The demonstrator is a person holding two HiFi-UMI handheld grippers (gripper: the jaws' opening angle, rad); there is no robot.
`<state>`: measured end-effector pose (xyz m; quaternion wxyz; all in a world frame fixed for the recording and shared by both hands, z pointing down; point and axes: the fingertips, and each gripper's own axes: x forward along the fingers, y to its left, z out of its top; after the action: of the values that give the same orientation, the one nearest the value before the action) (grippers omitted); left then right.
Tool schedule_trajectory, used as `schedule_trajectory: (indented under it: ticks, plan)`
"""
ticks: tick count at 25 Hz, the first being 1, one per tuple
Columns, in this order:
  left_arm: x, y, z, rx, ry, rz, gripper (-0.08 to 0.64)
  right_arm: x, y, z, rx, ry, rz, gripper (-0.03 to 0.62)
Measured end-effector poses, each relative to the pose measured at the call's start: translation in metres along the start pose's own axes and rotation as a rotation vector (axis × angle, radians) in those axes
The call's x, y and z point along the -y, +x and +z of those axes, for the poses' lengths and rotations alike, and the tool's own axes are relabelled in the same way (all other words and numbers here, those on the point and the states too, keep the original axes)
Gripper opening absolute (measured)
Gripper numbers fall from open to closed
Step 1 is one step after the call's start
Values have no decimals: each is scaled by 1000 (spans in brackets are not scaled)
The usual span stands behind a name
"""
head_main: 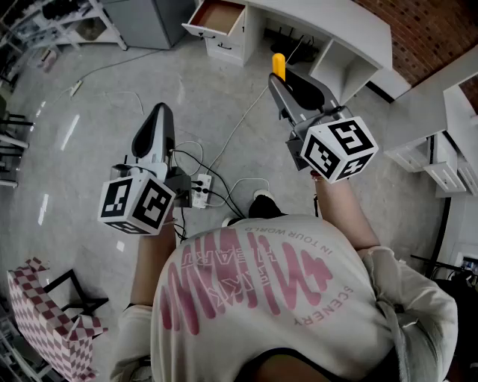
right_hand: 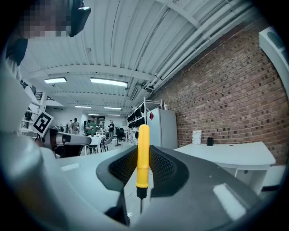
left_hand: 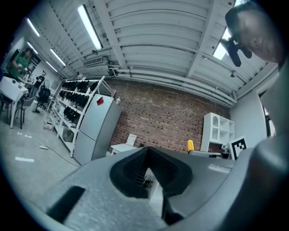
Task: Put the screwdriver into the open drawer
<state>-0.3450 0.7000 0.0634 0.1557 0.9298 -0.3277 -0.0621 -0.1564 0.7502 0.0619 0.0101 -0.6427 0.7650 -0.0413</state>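
A yellow-handled screwdriver (head_main: 278, 64) stands upright between the jaws of my right gripper (head_main: 281, 80), handle up and thin shaft pointing down. In the right gripper view the pads press on the handle (right_hand: 143, 158) from both sides, so the right gripper (right_hand: 143, 149) is shut on it. It is held level, well short of the white drawer unit. Its open drawer (head_main: 216, 16) shows a brown inside at the top of the head view. My left gripper (head_main: 159, 112) is level at the left, its jaws (left_hand: 146, 151) together with nothing between them.
A white desk (head_main: 328, 30) runs along the brick wall beside the drawer unit. A power strip with cables (head_main: 200, 190) lies on the floor by the person's feet. A checkered bag (head_main: 52, 313) stands at the lower left, a grey cabinet (head_main: 153, 19) left of the drawer.
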Motion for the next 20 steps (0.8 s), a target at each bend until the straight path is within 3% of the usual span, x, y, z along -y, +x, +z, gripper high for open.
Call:
schedule_trajectory:
  ticks: [20]
  plan:
    - [-10, -9, -15, -16, -13, 11, 0, -3, 4, -21, -20, 56, -10, 94]
